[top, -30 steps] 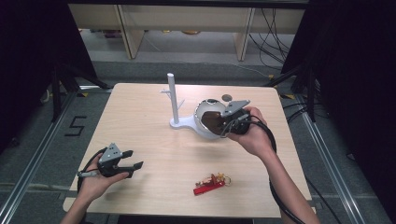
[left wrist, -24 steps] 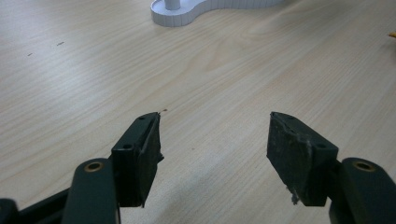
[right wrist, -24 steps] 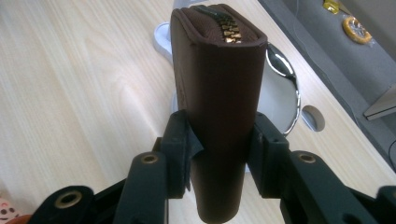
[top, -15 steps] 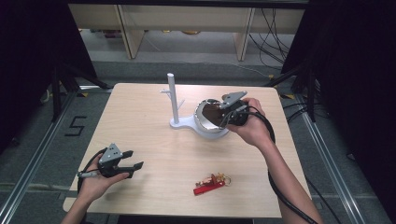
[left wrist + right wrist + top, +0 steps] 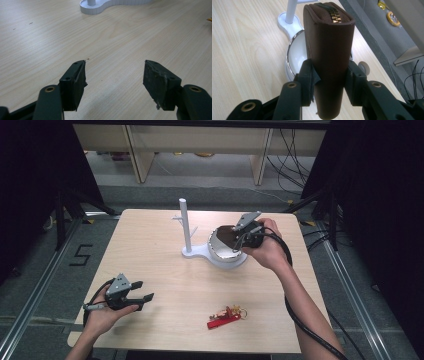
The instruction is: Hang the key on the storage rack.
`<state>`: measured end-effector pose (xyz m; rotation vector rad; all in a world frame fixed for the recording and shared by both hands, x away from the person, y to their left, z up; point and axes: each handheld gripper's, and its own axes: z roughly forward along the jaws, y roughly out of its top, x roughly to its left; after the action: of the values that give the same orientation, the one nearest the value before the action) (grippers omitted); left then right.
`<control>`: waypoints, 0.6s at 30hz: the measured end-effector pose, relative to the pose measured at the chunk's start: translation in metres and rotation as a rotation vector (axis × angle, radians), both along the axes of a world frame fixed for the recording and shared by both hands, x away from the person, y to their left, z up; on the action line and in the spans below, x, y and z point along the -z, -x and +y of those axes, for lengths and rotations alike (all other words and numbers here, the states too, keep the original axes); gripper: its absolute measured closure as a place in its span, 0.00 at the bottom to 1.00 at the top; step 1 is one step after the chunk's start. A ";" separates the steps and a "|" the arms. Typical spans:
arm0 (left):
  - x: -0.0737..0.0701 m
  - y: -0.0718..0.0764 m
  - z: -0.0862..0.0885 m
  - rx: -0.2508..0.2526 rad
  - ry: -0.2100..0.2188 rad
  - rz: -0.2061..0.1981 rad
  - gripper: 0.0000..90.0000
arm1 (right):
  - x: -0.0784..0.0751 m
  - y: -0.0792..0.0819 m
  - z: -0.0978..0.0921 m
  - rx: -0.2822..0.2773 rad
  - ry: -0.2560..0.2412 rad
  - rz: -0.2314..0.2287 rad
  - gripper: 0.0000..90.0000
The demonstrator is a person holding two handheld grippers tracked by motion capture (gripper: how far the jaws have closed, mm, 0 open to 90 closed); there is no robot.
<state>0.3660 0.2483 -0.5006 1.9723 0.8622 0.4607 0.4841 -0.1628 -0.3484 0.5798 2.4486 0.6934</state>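
The right gripper [image 5: 329, 82] clamps a brown zipped wallet [image 5: 329, 47] edge-up over the white bowl [image 5: 222, 254], seemingly to drop it in; the left gripper [image 5: 115, 80] rests wide open, idle, on the table [image 5: 150, 250]

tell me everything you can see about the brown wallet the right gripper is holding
The brown wallet is a thick zip-around pouch of what looks like matte woven fabric, with a brass-coloured zipper along its top edge, closed where visible. It stands on edge, clamped on both broad sides by the jaws of the right gripper, which alone touch it. It is held over the white bowl-shaped dish at the far right of the table; whether it touches the dish cannot be told.
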 end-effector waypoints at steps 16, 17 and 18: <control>0.000 0.000 0.001 -0.007 -0.004 0.000 0.38 | 0.007 -0.013 0.007 0.008 0.036 0.012 0.71; 0.000 0.000 0.001 -0.008 -0.005 0.000 0.38 | 0.008 -0.014 0.008 0.006 0.037 0.011 0.71; 0.000 0.000 0.001 -0.002 0.002 0.000 0.38 | 0.008 -0.015 0.008 0.006 0.037 0.012 0.71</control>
<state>0.3661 0.2492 -0.5009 1.9693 0.8644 0.4610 0.4988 -0.1550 -0.3567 0.5788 2.4645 0.6429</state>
